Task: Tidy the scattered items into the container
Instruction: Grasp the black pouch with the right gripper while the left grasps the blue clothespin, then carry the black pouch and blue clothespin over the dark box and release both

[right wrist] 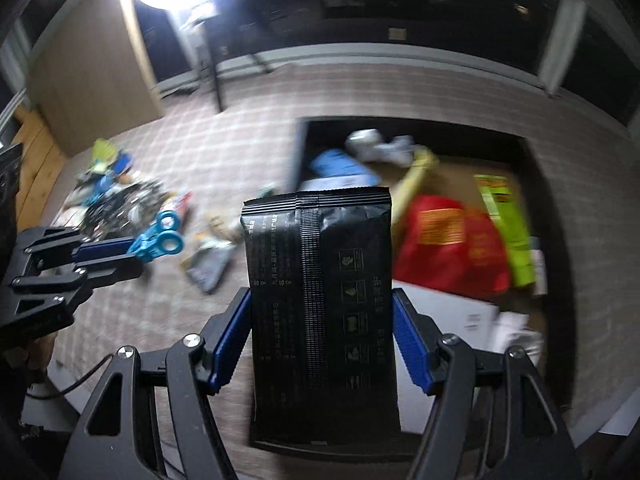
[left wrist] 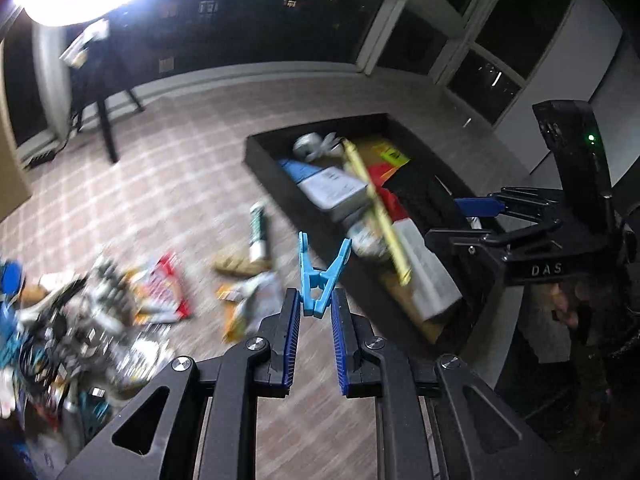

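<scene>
Left tongs (left wrist: 316, 308) pinch clip (left wrist: 323, 276); right tongs (right wrist: 322, 308) apparently grip pouch (right wrist: 320, 280).

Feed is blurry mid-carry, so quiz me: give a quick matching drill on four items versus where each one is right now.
Things:
1. blue clip
2. black packet
3. red bag
4. green-and-white tube

Places:
A. lying in the black container
B. in the right hand-held gripper
C. on the floor outside the container
D. in the left hand-held gripper

Pairs: 1-D, 2-B, 3-A, 4-C
</scene>
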Motion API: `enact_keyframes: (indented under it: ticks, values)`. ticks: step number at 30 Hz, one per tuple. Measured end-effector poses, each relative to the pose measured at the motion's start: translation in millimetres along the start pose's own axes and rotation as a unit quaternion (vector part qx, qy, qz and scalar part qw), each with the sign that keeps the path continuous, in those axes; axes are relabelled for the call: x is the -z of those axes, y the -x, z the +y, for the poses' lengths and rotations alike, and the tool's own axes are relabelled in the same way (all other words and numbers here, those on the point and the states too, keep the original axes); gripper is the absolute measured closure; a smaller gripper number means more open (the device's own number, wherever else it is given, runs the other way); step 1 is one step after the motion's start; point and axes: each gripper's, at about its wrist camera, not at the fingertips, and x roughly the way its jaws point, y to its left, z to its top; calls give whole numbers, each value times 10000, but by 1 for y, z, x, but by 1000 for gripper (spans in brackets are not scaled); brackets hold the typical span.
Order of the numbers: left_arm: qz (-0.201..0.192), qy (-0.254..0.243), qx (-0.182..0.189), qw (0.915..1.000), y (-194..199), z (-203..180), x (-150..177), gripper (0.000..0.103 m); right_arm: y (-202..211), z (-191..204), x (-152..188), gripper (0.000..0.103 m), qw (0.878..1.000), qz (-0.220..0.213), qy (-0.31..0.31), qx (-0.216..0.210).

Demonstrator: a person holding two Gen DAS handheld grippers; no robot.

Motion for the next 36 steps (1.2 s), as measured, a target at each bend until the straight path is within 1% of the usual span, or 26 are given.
enact_keyframes:
  ticks: [3, 9, 14, 19, 20, 21, 22, 23, 25, 28, 33, 36]
  values:
    - [-16, -93, 32, 10000, -18, -18, -22, 88, 2, -32, -6, 37, 9996, -42, -149, 231]
    - [8, -277, 79, 9996, -48, -48, -49, 88, -6, -88, -19, 37, 9975, -26, -365, 609]
    - [106, -465, 158, 9987, -76, -75, -65, 88, -22, -123, -27, 37, 9958, 47, -522, 749]
    - [247, -664, 224, 9972, -99, -100, -70, 88, -36, -142, -32, 36, 9950, 101, -629, 770]
    - [283, -719, 208, 9968, -103, -106, -71, 88, -38, -143, -32, 35, 9950, 119, -620, 771]
    - [330, -755, 170, 9965, -107, -110, -71, 82, -40, -144, -33, 34, 9947, 146, -609, 810]
    - [377, -766, 136, 9963, -110, -112, -71, 68, -41, -144, -33, 34, 9942, 160, -603, 871]
    - [391, -780, 110, 9961, -111, -115, -71, 64, -41, -144, -34, 34, 9940, 144, -586, 910]
    - [293, -862, 59, 9958, -108, -117, -70, 63, -37, -142, -35, 34, 9948, 60, -540, 862]
    - [270, -889, 3, 9957, -101, -112, -66, 63, -32, -133, -38, 34, 9957, -59, -480, 785]
    - [237, -635, -33, 9977, -87, -91, -61, 63, -29, -108, -45, 34, 9980, -186, -281, 541]
    - [155, -468, -165, 9987, -72, -73, -55, 63, -31, -85, -49, 34, 9990, -277, -51, 336]
